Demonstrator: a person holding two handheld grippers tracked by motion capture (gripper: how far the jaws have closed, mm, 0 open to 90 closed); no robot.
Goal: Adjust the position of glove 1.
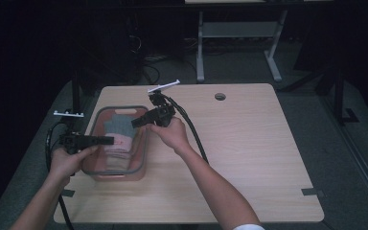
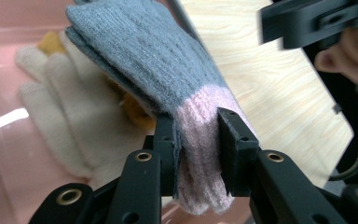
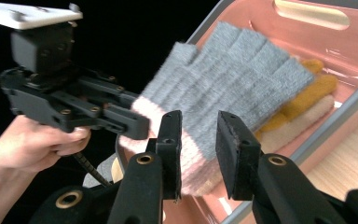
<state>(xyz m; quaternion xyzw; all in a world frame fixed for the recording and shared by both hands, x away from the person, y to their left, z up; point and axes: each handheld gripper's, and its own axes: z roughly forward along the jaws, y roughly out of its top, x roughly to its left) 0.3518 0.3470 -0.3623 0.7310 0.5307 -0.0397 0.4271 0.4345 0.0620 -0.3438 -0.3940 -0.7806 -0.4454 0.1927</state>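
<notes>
Gripping the pink ribbed cuff of a grey knitted glove (image 2: 168,65), the left gripper (image 2: 199,154) shows its two black jaws pressed against either side of the cuff at the bottom centre of the left gripper view, with the grey fingers of the glove stretching away toward the upper left of that frame. Behind it, in the same view, a cream knitted glove (image 2: 51,102) lies at the left on the floor of a translucent pink plastic tub (image 2: 9,51), a mustard-yellow glove partly hidden beneath the grey one. In the high view the tub (image 1: 143,153) sits at the left of the light wooden table (image 1: 249,158), the left gripper (image 1: 106,140) level over its left rim and the right gripper (image 1: 136,122) over its upper right part, the grey glove (image 1: 119,128) between them. In the right gripper view the right gripper (image 3: 199,154) has its jaws set narrowly around the grey glove (image 3: 233,79) just above the pink band at bottom centre; whether the pads actually press on it I cannot tell. The left gripper (image 3: 135,125) holds the cuff at the left of that frame.
</notes>
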